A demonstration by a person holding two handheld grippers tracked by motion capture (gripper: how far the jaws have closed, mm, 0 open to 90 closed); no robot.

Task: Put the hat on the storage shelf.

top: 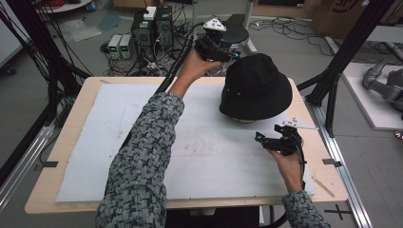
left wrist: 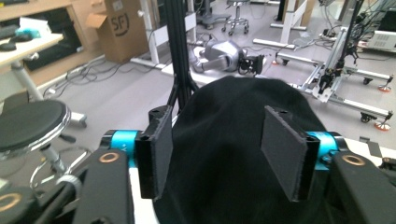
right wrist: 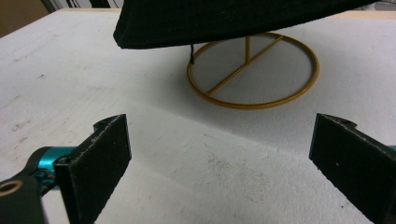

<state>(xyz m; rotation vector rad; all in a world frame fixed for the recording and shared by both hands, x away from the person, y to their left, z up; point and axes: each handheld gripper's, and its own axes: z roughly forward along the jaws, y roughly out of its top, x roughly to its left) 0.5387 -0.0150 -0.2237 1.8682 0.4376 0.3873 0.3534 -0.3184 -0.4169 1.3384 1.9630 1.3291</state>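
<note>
1. A black bucket hat (top: 255,85) sits on a gold wire stand (right wrist: 254,70) at the far right part of the worktop (top: 71,123), its brim raised clear of the white sheet (top: 190,152) that covers most of the wooden top
2. In the right gripper view the stand shows as a round ring base with a cross bar and a thin upright post going up under the hat's brim (right wrist: 224,23)
3. The left gripper (left wrist: 212,151) is held up behind the hat at the far edge of the worktop, in the person's left hand (top: 197,64); its two black pads (left wrist: 285,156) stand apart on either side of the hat's crown, and whether they touch the cloth cannot be told
4. The right gripper (right wrist: 219,163) is low over the sheet, near the hat's front brim and apart from it, held in the right hand (top: 290,164); its jaws are spread wide with nothing between them, aimed toward the stand's ring
5. Both forearms wear a patterned grey sleeve (top: 142,156)
6. Beyond the worktop, a black round stool (left wrist: 30,123) stands on the floor, with cables and boxes of equipment (top: 152,26) behind it
</note>
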